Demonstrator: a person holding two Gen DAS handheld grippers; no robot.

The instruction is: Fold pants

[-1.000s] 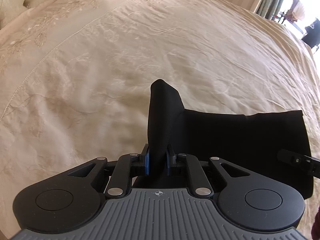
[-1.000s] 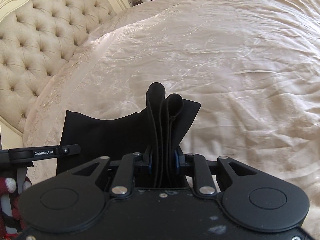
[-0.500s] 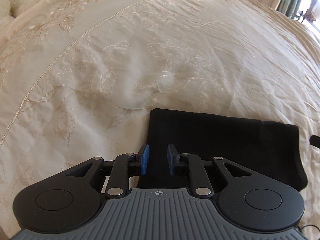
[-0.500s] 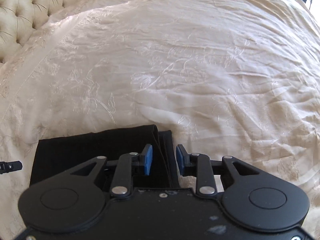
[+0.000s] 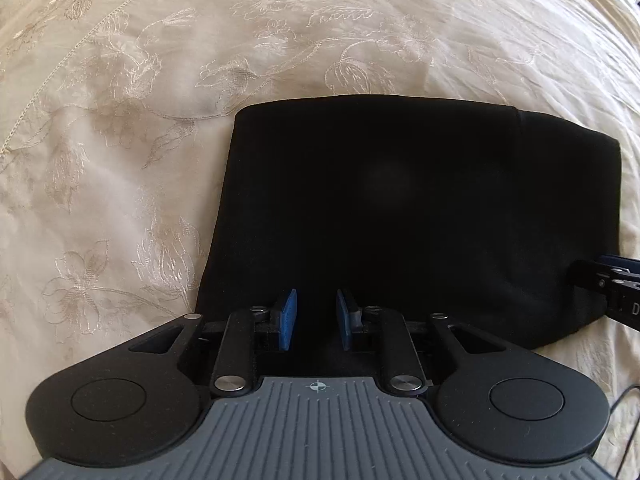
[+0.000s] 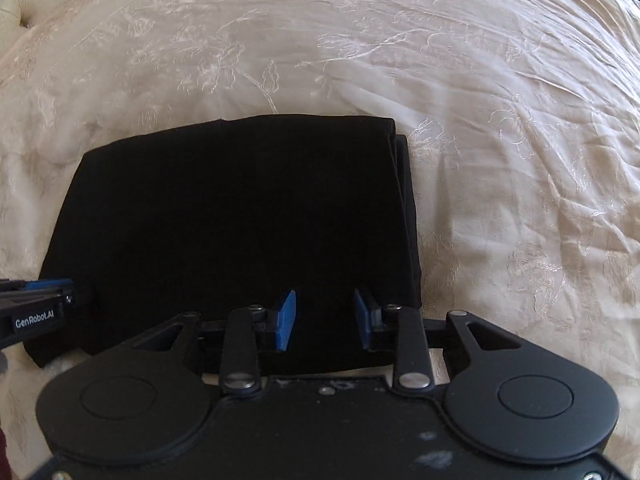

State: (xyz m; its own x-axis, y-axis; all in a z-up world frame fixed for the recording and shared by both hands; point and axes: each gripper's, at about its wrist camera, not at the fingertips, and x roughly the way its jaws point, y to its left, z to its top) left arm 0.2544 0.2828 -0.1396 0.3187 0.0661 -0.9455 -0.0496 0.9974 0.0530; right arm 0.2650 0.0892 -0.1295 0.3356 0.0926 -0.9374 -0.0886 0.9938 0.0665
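Left claw parted, right claw opening — both empty

a second ago a raised fold of the black pants was pinched in each gripper; now the pants are laid flat on the embroidered bedspread. the left gripper has been released, and the right gripper is being opened, with nothing pressed between the pads.

I see the bed under a cream bedspread embroidered with flowers; folded black pants lie flat directly on it.
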